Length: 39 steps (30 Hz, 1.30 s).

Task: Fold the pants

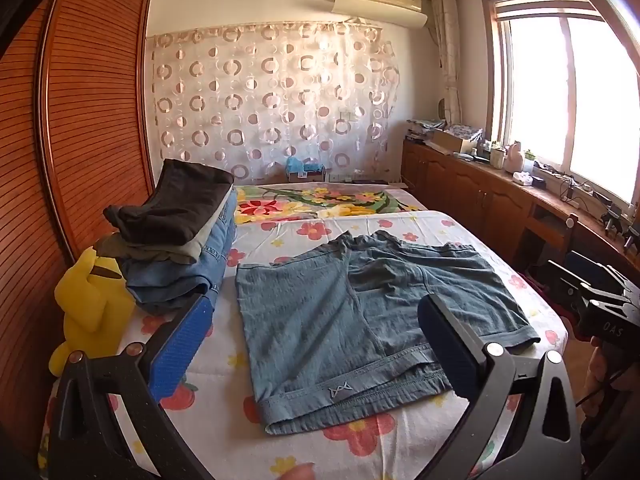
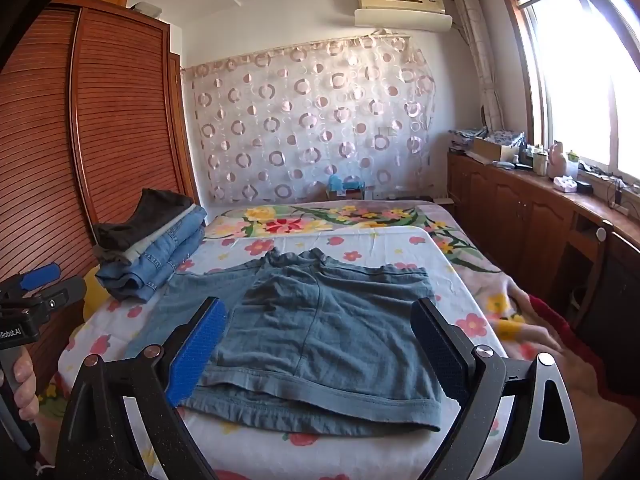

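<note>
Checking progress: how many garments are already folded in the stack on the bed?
4 visible in the stack: dark one on top, a pale one, an olive one, then denim at the bottom. Others could be hidden.

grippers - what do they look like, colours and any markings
Both are black, angular frames with silver screws. The left gripper and right gripper each have ribbed blue pads. White lettering marks each body, as on the left one seen from the right wrist view.

Blue-grey shorts [image 1: 360, 312] spread flat, unfolded, on floral bedsheet [image 1: 224, 408].
</note>
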Tool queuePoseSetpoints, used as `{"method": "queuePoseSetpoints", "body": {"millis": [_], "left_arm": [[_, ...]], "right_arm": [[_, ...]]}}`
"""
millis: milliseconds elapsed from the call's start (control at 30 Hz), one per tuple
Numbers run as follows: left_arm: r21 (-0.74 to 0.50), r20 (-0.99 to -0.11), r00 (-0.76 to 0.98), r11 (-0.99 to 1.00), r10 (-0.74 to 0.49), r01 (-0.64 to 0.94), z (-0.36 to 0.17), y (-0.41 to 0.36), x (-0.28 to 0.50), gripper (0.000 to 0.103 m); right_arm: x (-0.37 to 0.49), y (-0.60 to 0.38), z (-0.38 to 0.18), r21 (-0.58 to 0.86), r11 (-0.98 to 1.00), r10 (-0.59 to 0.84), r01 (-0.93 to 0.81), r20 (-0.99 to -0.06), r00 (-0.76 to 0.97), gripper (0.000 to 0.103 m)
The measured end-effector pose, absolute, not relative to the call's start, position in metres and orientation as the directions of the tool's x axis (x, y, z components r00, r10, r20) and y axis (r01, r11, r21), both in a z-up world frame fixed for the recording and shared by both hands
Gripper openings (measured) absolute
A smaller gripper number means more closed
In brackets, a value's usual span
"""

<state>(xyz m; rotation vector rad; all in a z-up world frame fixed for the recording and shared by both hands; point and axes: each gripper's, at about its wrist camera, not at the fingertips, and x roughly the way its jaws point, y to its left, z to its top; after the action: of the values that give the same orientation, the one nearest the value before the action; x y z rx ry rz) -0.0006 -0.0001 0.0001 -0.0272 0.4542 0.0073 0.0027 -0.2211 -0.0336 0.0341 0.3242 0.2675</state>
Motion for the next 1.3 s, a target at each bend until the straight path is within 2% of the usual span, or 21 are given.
{"method": "queuePoseSetpoints", "body": {"millis": [1300], "left_arm": [[-0.024, -0.457, 0.889, 1.0, 0.005, -0.018, -0.0004, -0.0006, 0.0003, 0.103]], "right_arm": [[-0.0037, -0.2214, -0.0338, 0.083, 0.961, 0.276, -0.263, -0.315, 0.908, 0.094]]}}
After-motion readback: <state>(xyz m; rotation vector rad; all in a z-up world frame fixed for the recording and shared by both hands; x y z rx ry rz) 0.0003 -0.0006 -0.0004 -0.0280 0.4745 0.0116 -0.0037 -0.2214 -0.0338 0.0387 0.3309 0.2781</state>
